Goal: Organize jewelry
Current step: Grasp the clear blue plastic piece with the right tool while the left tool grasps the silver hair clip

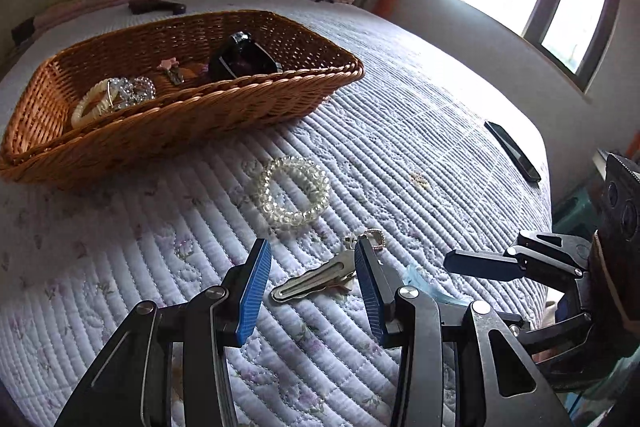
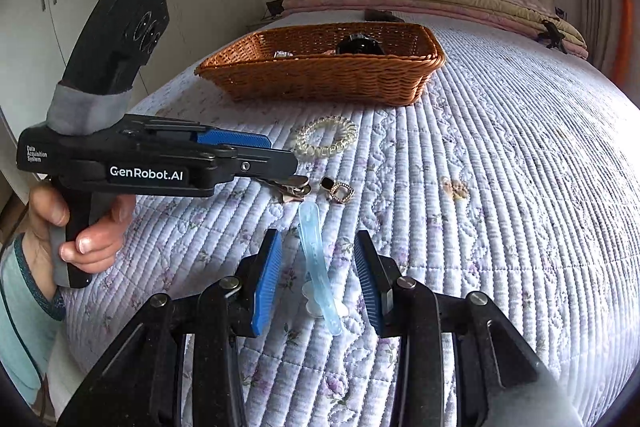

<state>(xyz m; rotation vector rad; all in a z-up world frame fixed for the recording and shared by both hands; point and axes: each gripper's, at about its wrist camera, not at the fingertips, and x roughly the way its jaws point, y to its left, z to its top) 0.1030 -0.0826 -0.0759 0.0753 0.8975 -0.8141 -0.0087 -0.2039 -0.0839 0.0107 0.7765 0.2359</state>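
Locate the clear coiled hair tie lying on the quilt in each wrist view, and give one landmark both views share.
Left wrist: clear coiled hair tie lies centre frame on the quilt, between the wicker basket and the open left gripper.
Right wrist: it lies upper centre, below the basket.
Shared landmark: the wicker basket.

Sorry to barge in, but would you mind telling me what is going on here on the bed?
A person is sorting jewelry into a wicker basket using two handheld grippers. The left gripper is open around a silver hair clip, and the right gripper is open around a pale blue clip. A clear coil bracelet and earrings lie on the quilt.
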